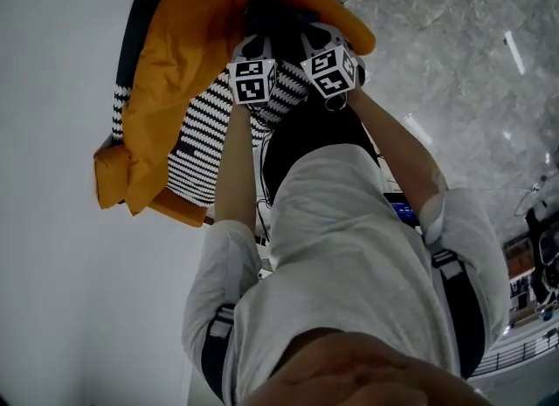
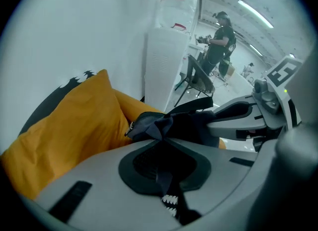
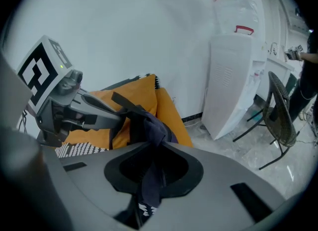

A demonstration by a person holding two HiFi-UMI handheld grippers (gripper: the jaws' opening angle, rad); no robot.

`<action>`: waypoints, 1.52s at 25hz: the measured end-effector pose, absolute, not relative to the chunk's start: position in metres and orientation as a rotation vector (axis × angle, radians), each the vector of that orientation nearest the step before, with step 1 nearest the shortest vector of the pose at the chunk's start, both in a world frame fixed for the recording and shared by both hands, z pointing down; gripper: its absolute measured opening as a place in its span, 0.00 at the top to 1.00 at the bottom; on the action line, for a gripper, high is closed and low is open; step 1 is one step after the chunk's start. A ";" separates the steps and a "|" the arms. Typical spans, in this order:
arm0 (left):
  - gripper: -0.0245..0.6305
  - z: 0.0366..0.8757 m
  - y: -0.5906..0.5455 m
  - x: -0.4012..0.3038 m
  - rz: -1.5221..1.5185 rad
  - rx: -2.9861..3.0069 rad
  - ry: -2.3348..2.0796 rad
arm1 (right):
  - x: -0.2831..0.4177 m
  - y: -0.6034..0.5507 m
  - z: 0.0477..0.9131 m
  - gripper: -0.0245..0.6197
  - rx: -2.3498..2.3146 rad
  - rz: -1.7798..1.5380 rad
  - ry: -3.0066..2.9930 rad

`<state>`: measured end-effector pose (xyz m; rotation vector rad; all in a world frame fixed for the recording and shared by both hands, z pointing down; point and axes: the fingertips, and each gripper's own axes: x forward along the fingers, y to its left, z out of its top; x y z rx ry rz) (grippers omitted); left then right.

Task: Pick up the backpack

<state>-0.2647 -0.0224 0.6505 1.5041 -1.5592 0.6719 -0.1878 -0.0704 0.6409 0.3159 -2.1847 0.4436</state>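
The backpack (image 1: 179, 55) is orange with black-and-white patterned panels and hangs in front of me beside a white wall. Both grippers are at its top, close together. In the head view only their marker cubes show, the left gripper (image 1: 253, 79) and the right gripper (image 1: 332, 71); the jaws are hidden in dark fabric. The left gripper (image 2: 166, 168) is shut on a dark strap (image 2: 151, 125) of the backpack (image 2: 74, 125). The right gripper (image 3: 149, 175) is shut on the same dark bunched strap (image 3: 149, 125), with the orange backpack (image 3: 144, 101) just beyond.
A white wall (image 1: 52, 247) stands at my left and grey marble floor (image 1: 463, 55) at my right. A white water dispenser (image 3: 233, 81) with its bottle and a black wire chair (image 3: 280, 120) stand along the wall. A person (image 2: 221, 38) stands far back.
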 end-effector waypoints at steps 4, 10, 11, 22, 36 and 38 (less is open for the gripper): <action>0.93 0.647 0.001 -0.269 0.596 1.418 -1.613 | -0.198 -0.056 0.638 0.84 0.246 0.411 -2.189; 0.93 0.642 0.027 -0.278 0.531 1.316 -1.674 | -0.217 -0.041 0.632 0.84 0.141 0.358 -2.191; 0.93 0.642 0.030 -0.280 0.514 1.295 -1.687 | -0.220 -0.038 0.632 0.84 0.125 0.346 -2.192; 0.93 0.642 0.074 -0.272 0.391 1.164 -1.777 | -0.225 -0.001 0.633 0.84 -0.014 0.261 -2.185; 0.93 0.629 0.115 -0.249 0.338 1.144 -1.868 | -0.209 0.037 0.626 0.85 0.012 0.272 -2.210; 0.93 0.625 0.124 -0.246 0.329 1.144 -1.880 | -0.205 0.044 0.622 0.85 0.023 0.275 -2.212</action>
